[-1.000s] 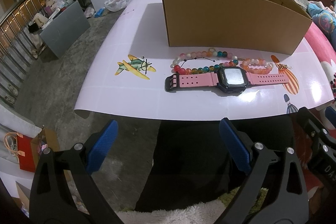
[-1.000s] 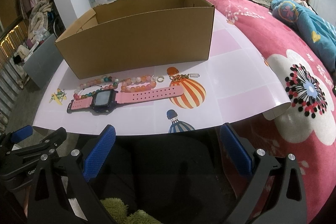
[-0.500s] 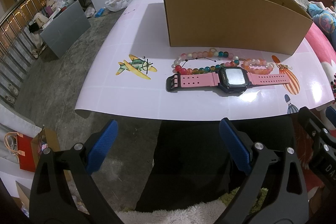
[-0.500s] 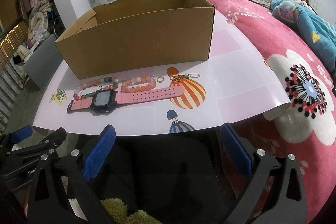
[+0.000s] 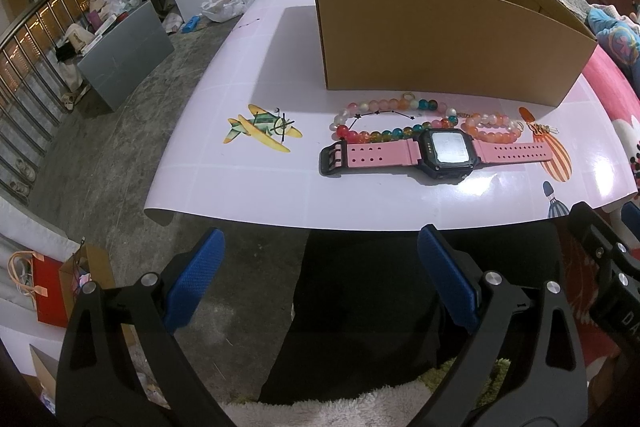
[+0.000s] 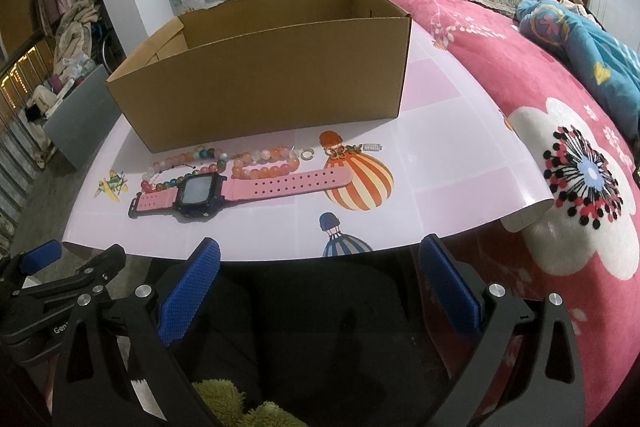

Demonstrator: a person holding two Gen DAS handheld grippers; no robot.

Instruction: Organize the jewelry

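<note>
Both your grippers, left [image 5: 318, 267] and right [image 6: 318, 273], sit wide apart and empty at the bottom of their frames. Mid-frame, the pink watch [image 5: 438, 155] lies on the table [image 5: 248, 75], beaded bracelets [image 5: 384, 121] just behind it, before the cardboard box [image 5: 440, 47].

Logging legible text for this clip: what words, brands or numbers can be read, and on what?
"Gen": cut-off white letters on the left gripper, seen in the right wrist view.
"DA": cut-off letters on the right gripper, seen in the left wrist view.
Watch screen: glare, unreadable.
Cardboard box: no print visible.
</note>
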